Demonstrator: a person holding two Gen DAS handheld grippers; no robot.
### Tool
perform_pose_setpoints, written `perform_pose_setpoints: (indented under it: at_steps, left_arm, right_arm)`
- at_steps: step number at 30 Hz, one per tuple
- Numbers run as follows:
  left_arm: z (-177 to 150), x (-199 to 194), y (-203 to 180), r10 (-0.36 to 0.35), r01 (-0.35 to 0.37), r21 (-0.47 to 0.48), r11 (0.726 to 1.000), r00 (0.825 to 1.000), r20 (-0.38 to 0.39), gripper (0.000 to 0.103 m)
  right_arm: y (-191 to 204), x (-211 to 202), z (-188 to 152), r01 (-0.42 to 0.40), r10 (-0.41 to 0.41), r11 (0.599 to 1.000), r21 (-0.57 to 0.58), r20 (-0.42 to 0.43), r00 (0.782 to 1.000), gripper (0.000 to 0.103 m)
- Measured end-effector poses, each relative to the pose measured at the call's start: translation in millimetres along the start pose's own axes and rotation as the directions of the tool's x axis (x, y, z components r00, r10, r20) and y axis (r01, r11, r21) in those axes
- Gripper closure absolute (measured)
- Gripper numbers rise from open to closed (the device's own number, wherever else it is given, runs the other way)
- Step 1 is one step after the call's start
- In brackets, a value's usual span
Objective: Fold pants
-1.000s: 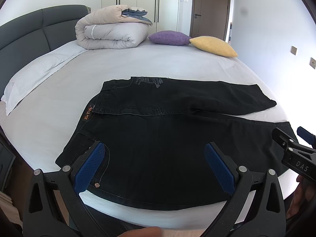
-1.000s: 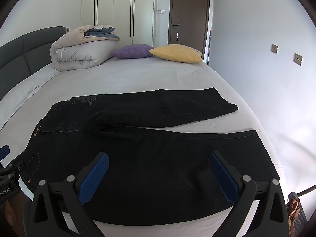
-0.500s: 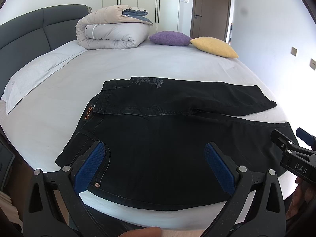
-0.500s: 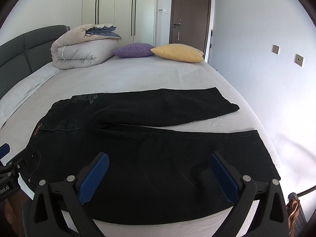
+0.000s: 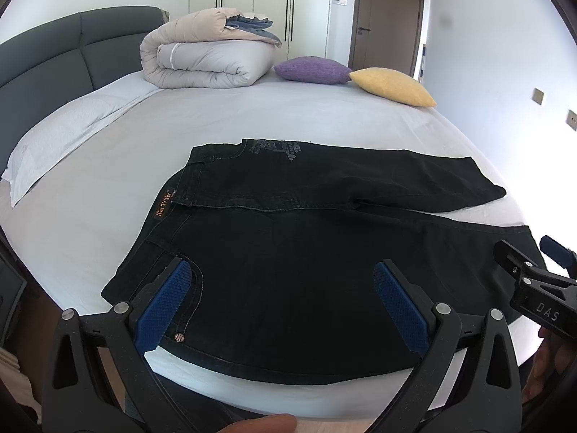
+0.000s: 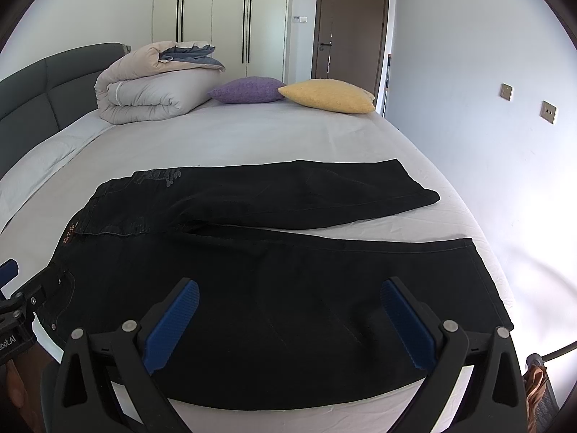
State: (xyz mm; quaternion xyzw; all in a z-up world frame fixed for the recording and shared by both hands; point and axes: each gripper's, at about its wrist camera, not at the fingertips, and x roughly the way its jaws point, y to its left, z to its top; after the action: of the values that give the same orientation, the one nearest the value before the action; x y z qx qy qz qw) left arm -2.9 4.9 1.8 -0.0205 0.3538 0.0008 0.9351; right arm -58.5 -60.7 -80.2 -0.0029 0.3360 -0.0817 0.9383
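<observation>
Both grippers, left gripper (image 5: 285, 299) and right gripper (image 6: 288, 317), hung spread apart over the pants (image 5: 306, 270); best pinch the 6 o'clock edge evenly.

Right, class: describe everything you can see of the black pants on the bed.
The pants are black denim with pale stitching, a tan waistband patch, grey embroidery on a pocket and a rivet. They lie flat on the bed, waist to the left, legs spread in a narrow V to the right. Only the sheet touches them; both grippers are open above the near leg.

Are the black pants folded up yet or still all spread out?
Spread out. The black pants lie flat on the bed, both legs side by side, unfolded.
</observation>
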Motion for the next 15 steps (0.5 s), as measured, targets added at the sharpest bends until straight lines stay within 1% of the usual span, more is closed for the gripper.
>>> perform_pose_setpoints:
  at_steps: [15]
  left_arm:
    - [0.6,2.6,4.5,-0.001,0.001,-0.002,1.0,1.0,-0.001,0.0]
  right_arm:
    - [-2.3,1.4,2.8,-0.003,0.003,1.0,-0.002,-0.007,1.0,0.0]
